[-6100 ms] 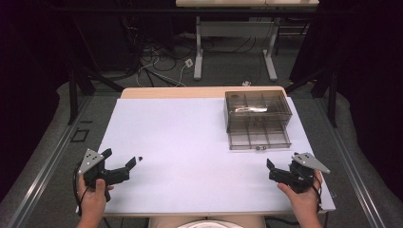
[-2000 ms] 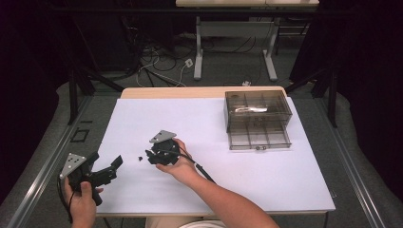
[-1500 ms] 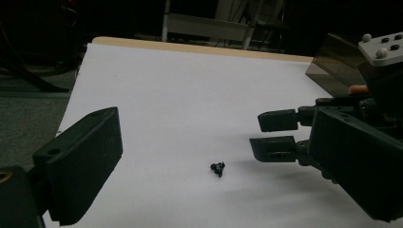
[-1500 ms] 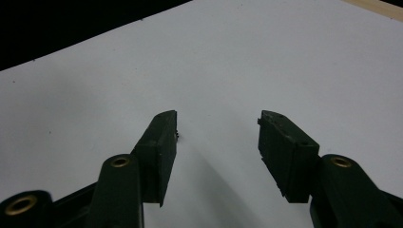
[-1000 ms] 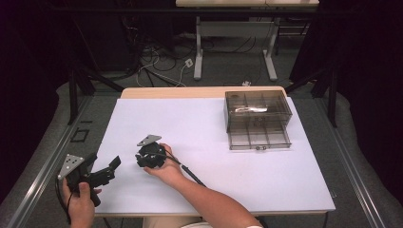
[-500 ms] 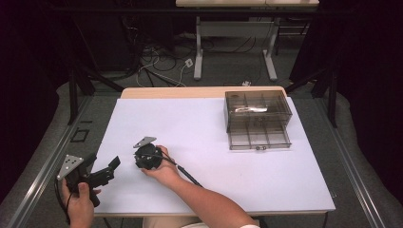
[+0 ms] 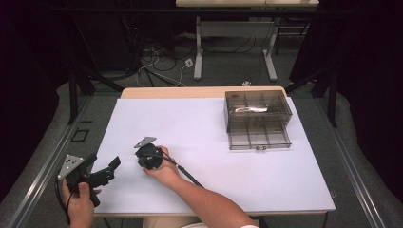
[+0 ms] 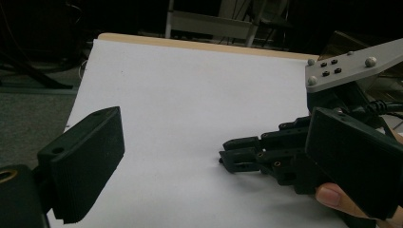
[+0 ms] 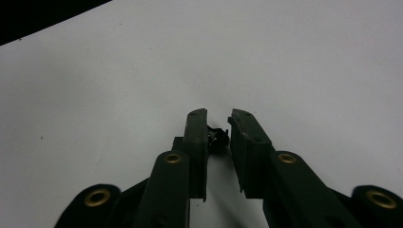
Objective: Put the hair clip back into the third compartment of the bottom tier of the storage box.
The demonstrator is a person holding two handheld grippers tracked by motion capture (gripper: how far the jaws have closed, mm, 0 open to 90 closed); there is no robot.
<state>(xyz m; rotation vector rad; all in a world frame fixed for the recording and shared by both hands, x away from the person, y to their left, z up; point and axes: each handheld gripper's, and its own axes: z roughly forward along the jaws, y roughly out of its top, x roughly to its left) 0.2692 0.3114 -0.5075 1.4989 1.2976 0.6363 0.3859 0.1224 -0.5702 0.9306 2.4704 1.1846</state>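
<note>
Two grippers worked near desk (image 7: 199, 118) front-left: right gripper (image 9: 218, 137) fingers nearly closed around small black object (image 9: 217, 140) on desk; left gripper (image 7: 102, 173) fingers spread wide, empty; clear compartment box (image 7: 259, 118) far right

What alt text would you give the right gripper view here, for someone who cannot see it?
The right gripper points down at a white table, its two black jaws nearly together around a small black object lying on the surface. Whether the jaws touch the object cannot be told; a dark strip beyond the table edge shows at top left.
</note>
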